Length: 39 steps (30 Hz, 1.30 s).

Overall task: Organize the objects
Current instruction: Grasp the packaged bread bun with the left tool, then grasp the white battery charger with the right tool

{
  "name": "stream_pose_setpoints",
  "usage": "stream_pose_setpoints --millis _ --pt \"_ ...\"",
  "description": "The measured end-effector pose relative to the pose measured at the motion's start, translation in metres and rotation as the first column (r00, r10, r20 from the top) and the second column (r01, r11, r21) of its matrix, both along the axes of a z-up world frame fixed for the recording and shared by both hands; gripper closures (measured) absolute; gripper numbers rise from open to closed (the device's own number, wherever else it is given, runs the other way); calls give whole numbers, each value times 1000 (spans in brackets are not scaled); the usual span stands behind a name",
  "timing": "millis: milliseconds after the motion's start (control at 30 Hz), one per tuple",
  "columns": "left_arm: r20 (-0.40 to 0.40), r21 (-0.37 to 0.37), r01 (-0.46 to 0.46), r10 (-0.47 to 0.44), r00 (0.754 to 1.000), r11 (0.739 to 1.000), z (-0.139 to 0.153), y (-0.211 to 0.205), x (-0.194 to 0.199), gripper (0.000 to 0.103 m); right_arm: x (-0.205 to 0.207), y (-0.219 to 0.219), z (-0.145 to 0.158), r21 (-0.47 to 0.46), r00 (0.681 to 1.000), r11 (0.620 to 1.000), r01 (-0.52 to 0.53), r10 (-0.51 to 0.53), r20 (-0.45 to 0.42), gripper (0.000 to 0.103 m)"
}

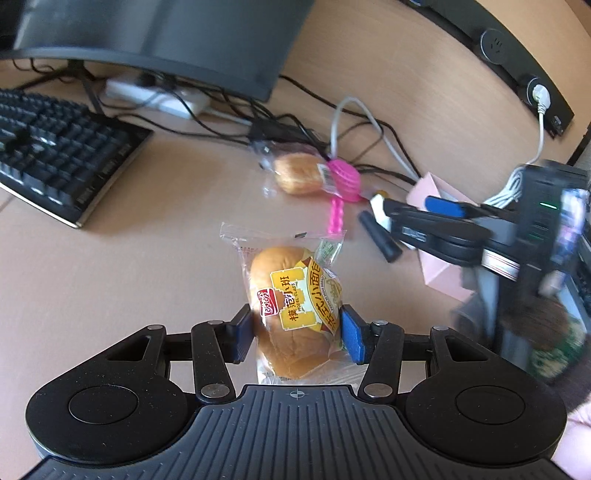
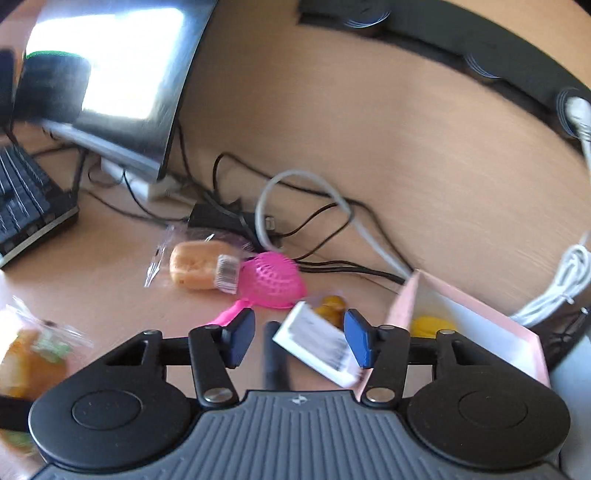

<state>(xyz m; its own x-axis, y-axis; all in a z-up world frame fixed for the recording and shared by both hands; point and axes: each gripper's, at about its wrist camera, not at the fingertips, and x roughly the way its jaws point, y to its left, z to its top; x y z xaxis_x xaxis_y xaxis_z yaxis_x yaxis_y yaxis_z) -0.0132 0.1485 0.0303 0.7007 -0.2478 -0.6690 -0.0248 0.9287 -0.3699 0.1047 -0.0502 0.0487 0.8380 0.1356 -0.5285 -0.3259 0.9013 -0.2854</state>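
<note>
My left gripper (image 1: pixel 297 334) is shut on a wrapped bread bun with a yellow label (image 1: pixel 295 306), both blue pads pressing its sides just above the desk. A second wrapped bun (image 1: pixel 297 173) (image 2: pixel 195 269) lies further back against a pink plastic strainer (image 1: pixel 345 177) (image 2: pixel 273 280). My right gripper (image 2: pixel 300 339) (image 1: pixel 391 214) stands open low over the desk beside a pink box (image 2: pixel 469 317) (image 1: pixel 439 229). Between its pads lie a white-labelled packet with orange contents (image 2: pixel 317 343) and a black marker (image 2: pixel 275 362) (image 1: pixel 380 236). The left pad is clear of both. The right wrist view is blurred.
A monitor (image 1: pixel 155 33) and a black keyboard (image 1: pixel 55 155) fill the back left. Tangled black and grey cables (image 2: pixel 314 221), a white power strip (image 1: pixel 155 96) and a coiled white cable (image 2: pixel 565 277) lie along the back. Something yellow (image 2: pixel 432 326) lies in the pink box.
</note>
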Motion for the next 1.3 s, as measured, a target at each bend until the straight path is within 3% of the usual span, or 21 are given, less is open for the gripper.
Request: stream_pose_setpoints --millis 167,233,333,567,667,800,1000,1067,1100,1133,1233,1300 --pt "11 9 -11 10 1000 1000 5 9 -4 49 43 23 -25 -40 996 995 87 -88 -21 52" --pt "18 16 -5 5 1000 1000 9 12 -6 49 58 24 -32 -27 992 994 105 -106 -70 72" --pt "4 10 -12 12 1000 1000 9 16 -4 49 69 18 -37 3 984 992 123 -122 -126 87" --pt "-39 -28 19 -20 999 999 14 19 3 49 7 8 -21 75 972 996 40 -22 -233 90" --pt "-54 -39 45 -47 997 998 16 21 4 49 -25 8 -21 22 964 1000 -19 24 -266 91" --pt "-79 -71 78 -84 993 994 7 24 8 49 -62 -7 -19 -69 948 998 -10 -13 -318 87" --pt "-88 -107 70 -80 993 992 -3 18 19 49 -99 -37 -26 -290 947 956 51 -139 -291 85" --pt "-105 -109 65 -77 991 992 -4 11 21 49 -104 -53 -19 -266 936 958 102 -183 -302 83" --pt "-108 -107 73 -85 991 992 -3 6 22 49 -105 -60 -14 -233 930 964 128 -198 -309 75" --pt "-103 -101 85 -95 990 991 -1 1 22 49 -106 -67 -8 -187 925 971 150 -204 -320 65" --pt "-82 -60 107 -112 990 992 5 -13 23 49 -102 -76 6 -9 923 983 186 -178 -342 53" --pt "-98 -44 114 -118 988 992 9 -19 20 49 -95 -74 7 49 930 978 202 -176 -323 48"
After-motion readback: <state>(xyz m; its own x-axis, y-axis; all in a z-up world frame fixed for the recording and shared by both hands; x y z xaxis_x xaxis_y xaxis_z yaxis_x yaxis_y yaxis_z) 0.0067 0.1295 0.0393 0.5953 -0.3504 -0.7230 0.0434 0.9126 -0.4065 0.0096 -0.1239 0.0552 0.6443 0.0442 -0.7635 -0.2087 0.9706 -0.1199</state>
